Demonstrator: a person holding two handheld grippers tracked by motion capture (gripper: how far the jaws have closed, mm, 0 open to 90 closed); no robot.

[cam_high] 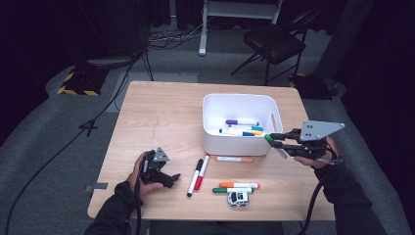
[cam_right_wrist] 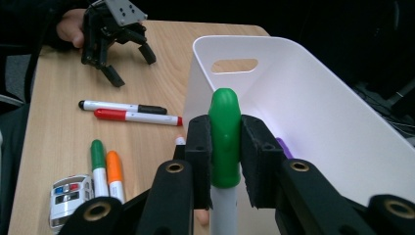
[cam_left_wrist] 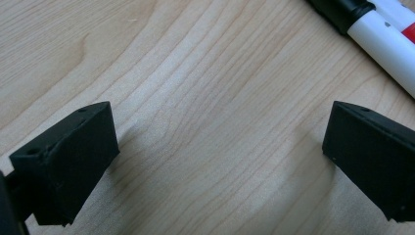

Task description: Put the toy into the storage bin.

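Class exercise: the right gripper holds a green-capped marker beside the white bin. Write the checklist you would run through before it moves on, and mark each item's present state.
1. Right gripper shut on the green-capped marker: ok.
2. Marker centred between the pads, cap end up: ok.
3. White bin upright, with room among the markers inside: ok.
4. Marker raised above the bin's rim: cannot tell.
5. Left gripper open, resting on the table away from the bin: ok.
6. Toy car and the loose markers outside the likely path: ok.
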